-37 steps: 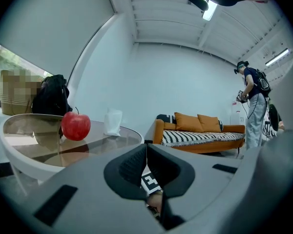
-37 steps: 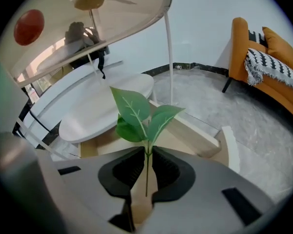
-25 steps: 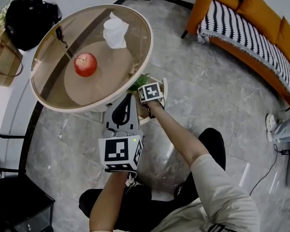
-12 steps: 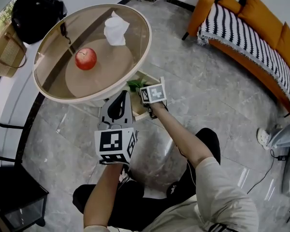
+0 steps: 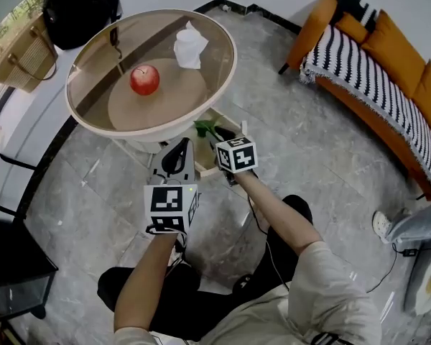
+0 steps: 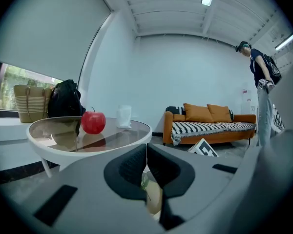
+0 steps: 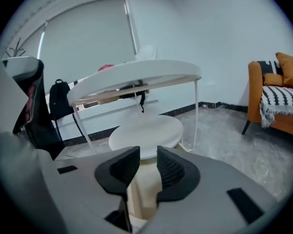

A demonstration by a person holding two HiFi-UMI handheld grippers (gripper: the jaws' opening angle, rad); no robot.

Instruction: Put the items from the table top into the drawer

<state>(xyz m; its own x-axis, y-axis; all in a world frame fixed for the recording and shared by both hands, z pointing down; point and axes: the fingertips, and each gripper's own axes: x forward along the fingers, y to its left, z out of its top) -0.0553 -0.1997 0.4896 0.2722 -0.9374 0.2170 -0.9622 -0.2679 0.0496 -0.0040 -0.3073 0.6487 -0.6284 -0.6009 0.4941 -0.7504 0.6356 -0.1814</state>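
A red apple (image 5: 145,79) and a crumpled white tissue (image 5: 190,46) lie on the round glass table (image 5: 86,77); the left gripper view also shows the apple (image 6: 93,122) and the tissue (image 6: 124,116). Under the table's near edge a wooden drawer (image 5: 210,165) stands pulled out, with a green item (image 5: 204,128) in it. My right gripper (image 5: 224,136) hovers above the drawer, open by a narrow gap; its jaws have just been closing with nothing between them. My left gripper (image 5: 176,151), beside it at the left, is shut and empty, and points at the table.
A black backpack (image 5: 79,6) and a straw bag (image 5: 21,49) sit beyond the table. An orange sofa (image 5: 388,70) with a striped throw stands at the right. A dark chair (image 5: 14,264) is at the lower left. A person (image 6: 259,82) stands in the room.
My right gripper has lifted up from the open drawer. The left gripper has shifted slightly. The apple and the tissue have stayed in place on the table.
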